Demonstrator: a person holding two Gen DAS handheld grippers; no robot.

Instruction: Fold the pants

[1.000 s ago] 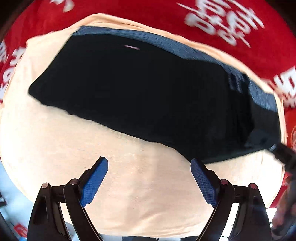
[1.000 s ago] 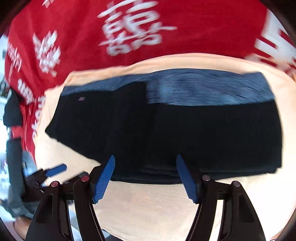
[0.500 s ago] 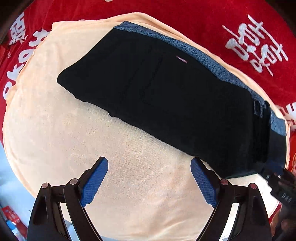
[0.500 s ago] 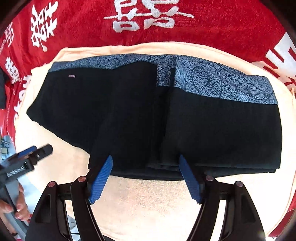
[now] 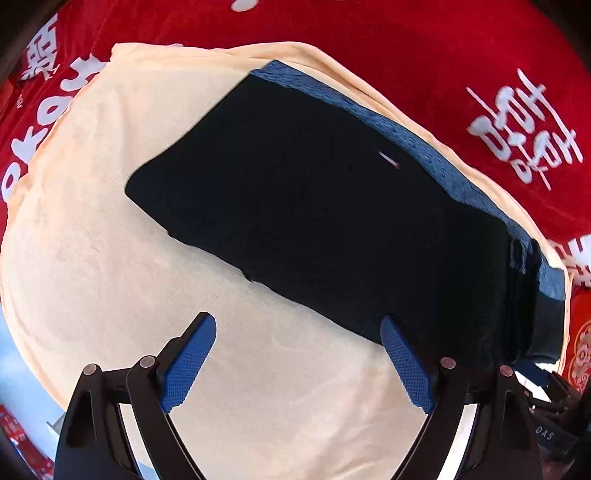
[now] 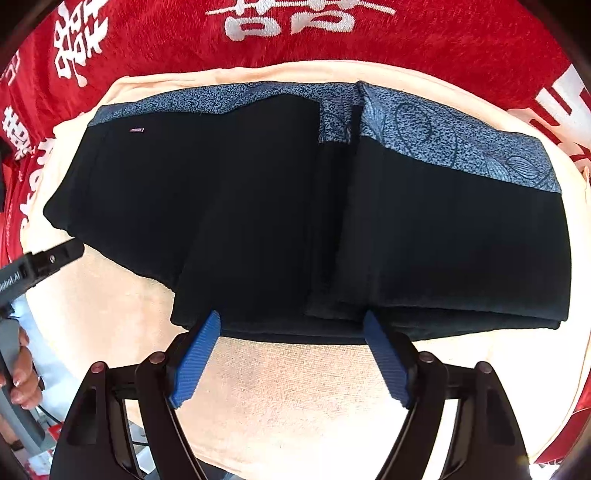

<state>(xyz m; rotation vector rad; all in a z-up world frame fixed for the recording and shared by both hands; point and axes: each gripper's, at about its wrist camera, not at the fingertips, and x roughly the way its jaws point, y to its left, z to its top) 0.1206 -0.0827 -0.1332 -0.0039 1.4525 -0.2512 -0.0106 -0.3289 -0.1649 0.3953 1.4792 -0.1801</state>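
Note:
Black pants [image 6: 314,221] with a blue patterned waistband [image 6: 443,136] lie folded on a peach towel [image 6: 295,398]. A folded layer covers the right half. They also show in the left wrist view [image 5: 332,221]. My right gripper [image 6: 291,332] is open and empty, its blue fingertips at the near edge of the pants. My left gripper [image 5: 299,332] is open and empty above the towel [image 5: 110,258], its right fingertip beside the pants' near edge. The left gripper's tip [image 6: 55,258] shows at the left of the right wrist view.
A red cloth with white characters [image 6: 295,33] lies under and behind the towel, also in the left wrist view [image 5: 443,55]. The person's hand [image 6: 22,373] holds the left gripper at the far left.
The left gripper has swung so the pants sit further right in its view. The right gripper has drawn back slightly and steadied. Both stay open and empty.

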